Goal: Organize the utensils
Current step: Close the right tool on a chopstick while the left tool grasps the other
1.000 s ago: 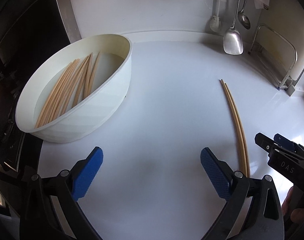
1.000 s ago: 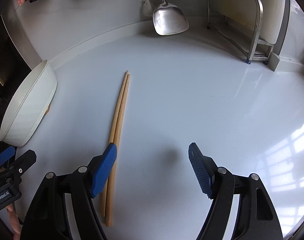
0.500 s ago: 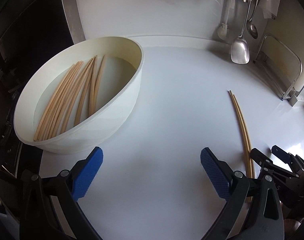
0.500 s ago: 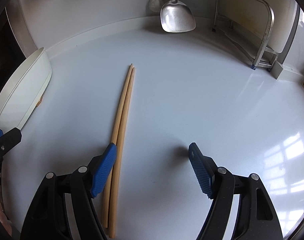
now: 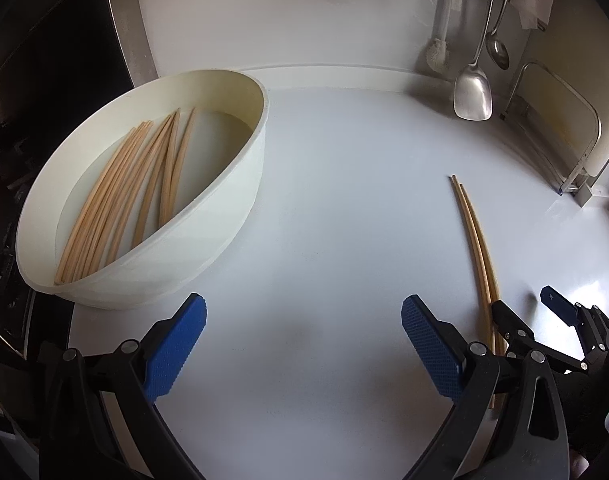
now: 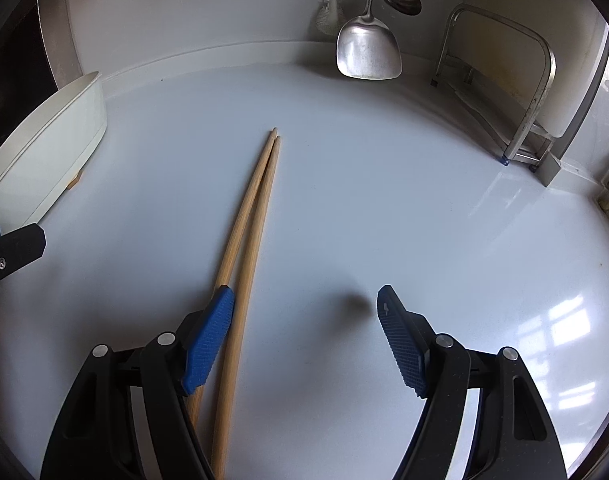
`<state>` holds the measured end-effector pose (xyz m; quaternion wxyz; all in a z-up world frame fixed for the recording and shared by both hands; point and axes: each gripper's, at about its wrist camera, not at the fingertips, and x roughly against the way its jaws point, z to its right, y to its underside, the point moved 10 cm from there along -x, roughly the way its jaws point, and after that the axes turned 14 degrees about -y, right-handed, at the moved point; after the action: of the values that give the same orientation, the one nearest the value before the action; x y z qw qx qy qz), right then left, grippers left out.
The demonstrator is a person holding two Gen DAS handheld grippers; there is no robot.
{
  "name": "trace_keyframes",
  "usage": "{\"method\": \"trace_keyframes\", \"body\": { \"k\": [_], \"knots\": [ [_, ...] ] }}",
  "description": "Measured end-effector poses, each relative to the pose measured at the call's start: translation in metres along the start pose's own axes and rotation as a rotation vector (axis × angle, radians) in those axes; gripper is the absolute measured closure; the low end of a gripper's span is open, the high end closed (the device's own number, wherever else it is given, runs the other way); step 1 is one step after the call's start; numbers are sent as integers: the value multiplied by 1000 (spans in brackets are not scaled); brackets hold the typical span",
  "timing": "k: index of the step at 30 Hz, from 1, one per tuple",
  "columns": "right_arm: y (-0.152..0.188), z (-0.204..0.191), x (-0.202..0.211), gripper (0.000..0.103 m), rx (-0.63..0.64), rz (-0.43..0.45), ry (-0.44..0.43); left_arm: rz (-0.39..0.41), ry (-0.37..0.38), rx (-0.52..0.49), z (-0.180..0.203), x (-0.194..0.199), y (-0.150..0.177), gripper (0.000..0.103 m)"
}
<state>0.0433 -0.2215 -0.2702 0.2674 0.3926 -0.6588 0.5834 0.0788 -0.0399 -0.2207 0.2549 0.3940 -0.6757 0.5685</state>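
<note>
Right wrist view, right gripper (image 6: 304, 312) open over 2 chopsticks (image 6: 250, 216), white counter (image 6: 384, 184)

My right gripper (image 6: 306, 308) shows blue, cross-hatched pads (image 6: 400, 344) on black arms. Pale tan pair of chopsticks (image 6: 250, 220) on a glossy white counter (image 6: 384, 200). Cream white bowl (image 5: 224, 216), same tan chopsticks in the bowl (image 5: 124, 196). Silver spatula (image 6: 368, 50).

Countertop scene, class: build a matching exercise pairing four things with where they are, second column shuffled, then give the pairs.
1. loose pair of chopsticks
2. bundle of chopsticks
3. metal spatula
4. right gripper

A. inside the white tub
B. hanging at the back wall
C. flat on the white counter
D. open, over the loose pair's near end

Pairs: 1-C, 2-A, 3-B, 4-D
</note>
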Motion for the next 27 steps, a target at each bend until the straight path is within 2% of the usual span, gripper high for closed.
{"method": "trace_keyframes", "body": {
  "k": [4,7,10,13,14,27],
  "knots": [
    [1,4,0,34,4,3,-5,-3,5,-16,11,1,1,7],
    [3,4,2,49,6,9,-22,-11,15,-23,19,1,2,7],
    [3,5,3,57,16,13,-29,-8,18,-27,24,2,1,7],
    [3,7,4,74,22,19,-39,-14,27,-27,31,3,2,7],
    [2,9,4,76,21,21,-45,-17,31,-28,34,3,2,7],
    [4,68,16,77,-63,49,-21,-75,86,-63,90,-12,8,7]
  ]
}}
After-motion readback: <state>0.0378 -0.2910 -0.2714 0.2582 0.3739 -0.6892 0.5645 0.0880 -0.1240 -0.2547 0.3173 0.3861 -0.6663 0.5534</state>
